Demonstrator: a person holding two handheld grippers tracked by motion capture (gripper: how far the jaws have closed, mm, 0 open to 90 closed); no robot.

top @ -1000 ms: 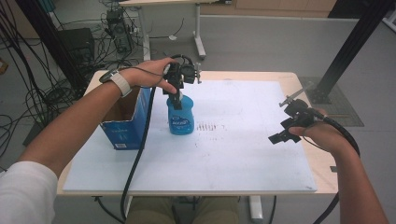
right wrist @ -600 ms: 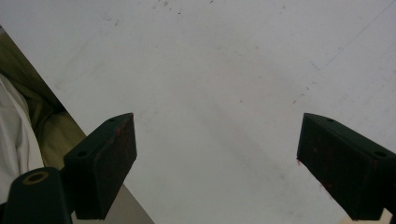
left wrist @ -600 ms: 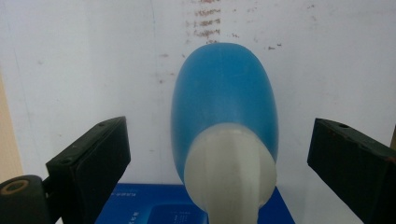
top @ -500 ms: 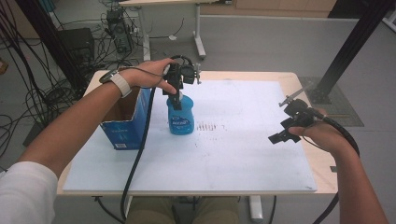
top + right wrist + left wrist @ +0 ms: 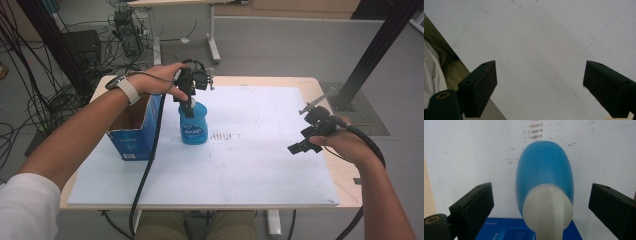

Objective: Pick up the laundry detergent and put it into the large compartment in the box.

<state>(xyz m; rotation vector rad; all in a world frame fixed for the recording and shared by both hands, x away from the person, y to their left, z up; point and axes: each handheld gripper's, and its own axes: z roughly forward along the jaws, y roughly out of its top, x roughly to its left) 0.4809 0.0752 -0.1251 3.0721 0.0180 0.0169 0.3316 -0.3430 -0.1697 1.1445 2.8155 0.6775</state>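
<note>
Left gripper (image 5: pixel 189 107) hangs over the blue plastic bottle (image 5: pixel 193 125) just beside the blue cardboard box (image 5: pixel 134 137), jaws wide apart around its white cap (image 5: pixel 547 207). Centre, then squeeze evenly. Right gripper (image 5: pixel 306 140) idles spread, well away.

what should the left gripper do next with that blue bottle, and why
Probably close the jaws on the cap. The left gripper is open, its jaws standing either side of the white cap of the upright blue bottle without touching it, so it looks lined up to grip.
</note>
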